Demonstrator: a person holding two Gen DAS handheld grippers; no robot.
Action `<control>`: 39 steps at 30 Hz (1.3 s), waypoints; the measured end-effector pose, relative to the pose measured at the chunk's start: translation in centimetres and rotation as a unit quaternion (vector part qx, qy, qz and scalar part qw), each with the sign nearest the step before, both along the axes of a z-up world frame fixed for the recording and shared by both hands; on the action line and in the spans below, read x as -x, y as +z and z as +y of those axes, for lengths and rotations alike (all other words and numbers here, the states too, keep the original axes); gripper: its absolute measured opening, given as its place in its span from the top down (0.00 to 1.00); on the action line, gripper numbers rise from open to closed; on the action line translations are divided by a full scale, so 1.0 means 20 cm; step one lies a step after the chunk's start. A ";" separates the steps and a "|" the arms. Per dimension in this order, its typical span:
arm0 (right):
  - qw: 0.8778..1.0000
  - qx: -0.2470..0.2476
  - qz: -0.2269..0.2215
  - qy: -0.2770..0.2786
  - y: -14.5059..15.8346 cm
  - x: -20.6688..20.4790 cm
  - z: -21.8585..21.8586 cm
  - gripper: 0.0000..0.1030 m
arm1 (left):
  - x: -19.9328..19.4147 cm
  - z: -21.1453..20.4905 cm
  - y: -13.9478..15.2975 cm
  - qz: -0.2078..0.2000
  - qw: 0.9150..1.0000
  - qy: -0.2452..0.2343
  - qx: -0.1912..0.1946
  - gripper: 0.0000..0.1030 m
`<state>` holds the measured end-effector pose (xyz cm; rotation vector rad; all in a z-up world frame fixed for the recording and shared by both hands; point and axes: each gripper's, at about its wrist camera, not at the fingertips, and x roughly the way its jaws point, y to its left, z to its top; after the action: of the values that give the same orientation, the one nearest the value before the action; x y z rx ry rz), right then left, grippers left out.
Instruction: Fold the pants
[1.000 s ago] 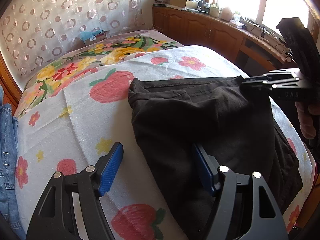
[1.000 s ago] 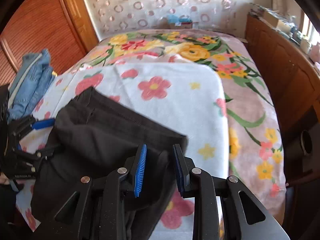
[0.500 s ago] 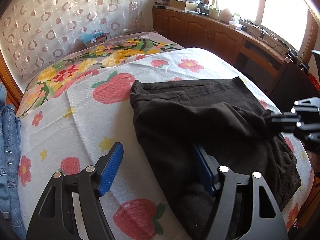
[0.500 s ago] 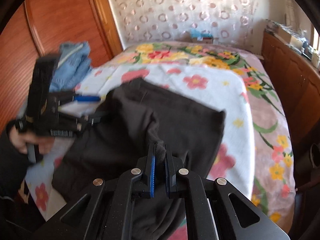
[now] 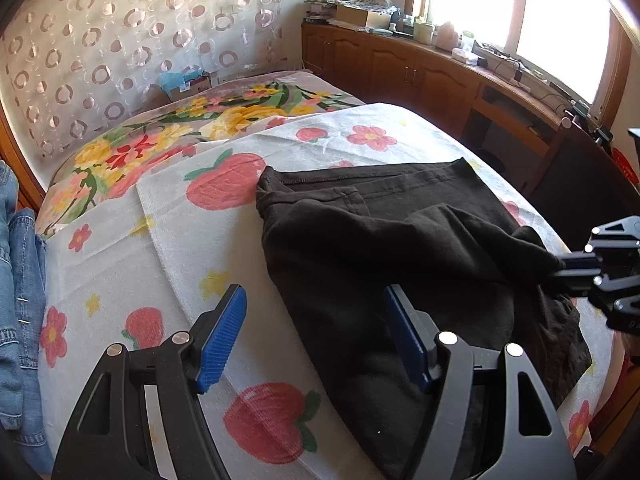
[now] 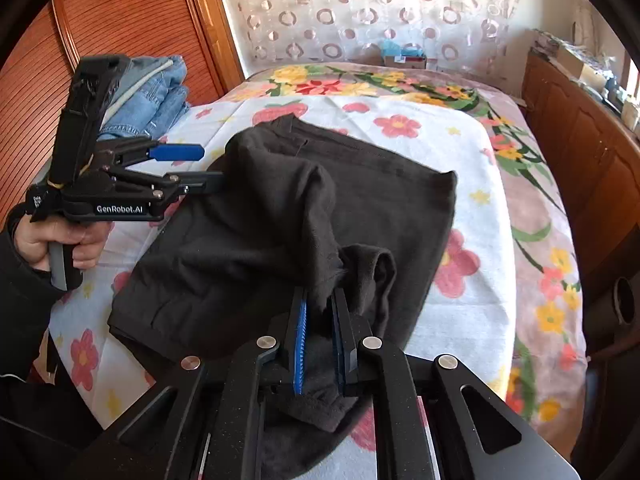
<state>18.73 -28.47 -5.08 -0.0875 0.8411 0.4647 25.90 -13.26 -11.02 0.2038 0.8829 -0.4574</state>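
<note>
Black pants [image 5: 384, 248] lie partly folded on a white flowered towel [image 5: 224, 240] on the bed; they also show in the right wrist view [image 6: 280, 216]. My left gripper [image 5: 312, 332] is open, its jaws straddling the pants' left edge, one blue pad over the cloth; it also shows in the right wrist view [image 6: 200, 166]. My right gripper [image 6: 320, 312] is shut on a bunched fold of the pants and lifts it off the bed. It appears in the left wrist view [image 5: 560, 270] at the right, pinching the raised cloth.
Folded blue jeans [image 6: 152, 92] lie at the bed's left side, also in the left wrist view [image 5: 20, 280]. A wooden cabinet [image 5: 420, 72] with clutter runs along the right under the window. A wooden wardrobe [image 6: 100, 20] stands left. A floral bedspread [image 6: 360, 80] covers the far bed.
My right gripper closed on the pants' near edge and pulled the fold up and back toward itself. My left gripper stayed open over the pants' left edge.
</note>
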 end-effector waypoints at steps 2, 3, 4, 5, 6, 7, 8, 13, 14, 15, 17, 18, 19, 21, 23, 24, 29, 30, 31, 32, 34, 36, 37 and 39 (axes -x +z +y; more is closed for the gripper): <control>1.000 -0.007 -0.017 -0.007 0.06 0.01 -0.03 0.86 | 0.00 0.00 0.00 0.000 1.000 -0.001 0.001 0.31; 1.000 -0.011 -0.027 -0.010 0.10 0.00 -0.04 0.83 | 0.01 0.00 0.00 -0.001 1.000 -0.001 0.001 0.31; 0.999 -0.016 -0.039 -0.013 0.13 0.00 -0.06 0.82 | 0.01 0.00 0.00 -0.002 1.000 -0.002 0.001 0.31; 0.998 -0.020 -0.049 -0.017 0.17 -0.02 -0.07 0.80 | 0.01 0.00 0.01 -0.002 1.000 -0.002 0.001 0.31; 0.998 -0.024 -0.059 -0.022 0.20 -0.03 -0.09 0.78 | 0.02 0.01 0.01 -0.003 1.000 -0.002 0.001 0.31; 0.997 -0.031 -0.069 -0.028 0.23 -0.06 -0.10 0.78 | 0.02 0.01 0.01 -0.003 1.000 -0.002 0.002 0.31; 0.996 -0.033 -0.074 -0.034 0.25 -0.09 -0.12 0.77 | 0.02 0.01 0.01 -0.003 1.000 -0.001 0.002 0.31; 0.998 0.003 -0.054 -0.042 0.14 -0.24 -0.06 0.77 | 0.02 0.01 0.01 -0.002 1.000 -0.001 0.002 0.31; 0.998 0.009 -0.044 -0.037 0.10 -0.25 -0.02 0.77 | 0.02 0.01 0.01 -0.002 1.000 0.000 0.002 0.31; 0.999 0.015 -0.035 -0.031 0.07 -0.26 0.01 0.77 | 0.03 0.02 0.01 -0.002 1.000 0.000 0.001 0.31; 0.999 0.020 -0.021 -0.019 0.01 -0.25 0.05 0.77 | 0.03 0.03 0.01 -0.002 1.000 0.001 0.000 0.31; 1.000 0.018 -0.018 -0.015 0.00 -0.24 0.07 0.77 | 0.03 0.03 0.01 -0.001 1.000 0.002 0.000 0.31; 1.000 0.016 -0.016 -0.011 -0.01 -0.23 0.08 0.77 | 0.03 0.04 0.01 -0.002 1.000 0.002 0.000 0.31; 1.000 0.010 -0.015 -0.006 -0.01 -0.20 0.10 0.77 | 0.03 0.05 0.01 -0.001 1.000 0.005 0.001 0.31; 1.000 0.011 -0.010 0.001 -0.02 -0.18 0.12 0.77 | 0.03 0.06 0.01 -0.002 1.000 0.006 0.004 0.31; 1.000 0.014 -0.010 0.004 -0.02 -0.16 0.14 0.77 | 0.03 0.06 0.01 -0.002 1.000 0.006 0.005 0.31; 0.999 0.031 -0.017 0.011 -0.03 -0.06 0.19 0.77 | 0.04 0.05 0.02 -0.004 1.000 0.002 0.007 0.31; 0.999 0.033 -0.018 0.013 -0.03 -0.05 0.20 0.74 | 0.04 0.05 0.02 -0.004 1.000 0.003 0.006 0.31; 0.999 0.033 -0.018 0.014 -0.03 -0.04 0.20 0.72 | 0.04 0.05 0.02 -0.004 1.000 0.003 0.006 0.31; 0.999 0.034 -0.019 0.015 -0.03 -0.03 0.21 0.71 | 0.05 0.05 0.01 -0.003 1.000 0.003 0.006 0.31; 0.999 0.042 -0.022 0.016 -0.04 -0.03 0.22 0.70 | 0.05 0.05 0.01 -0.002 1.000 0.004 0.005 0.31; 0.999 0.045 -0.019 0.014 -0.05 -0.06 0.22 0.70 | 0.05 0.05 0.01 -0.001 1.000 0.005 0.006 0.31; 0.999 0.044 -0.018 0.013 -0.06 -0.07 0.21 0.70 | 0.05 0.05 0.01 -0.001 1.000 0.005 0.006 0.31; 0.999 0.042 -0.018 0.009 -0.05 -0.09 0.20 0.70 | 0.05 0.06 0.01 -0.001 1.000 0.005 0.006 0.31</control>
<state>20.47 -24.38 -6.16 -0.1805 0.8252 0.4435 24.88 -12.16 -10.85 0.1883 0.8794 -0.4527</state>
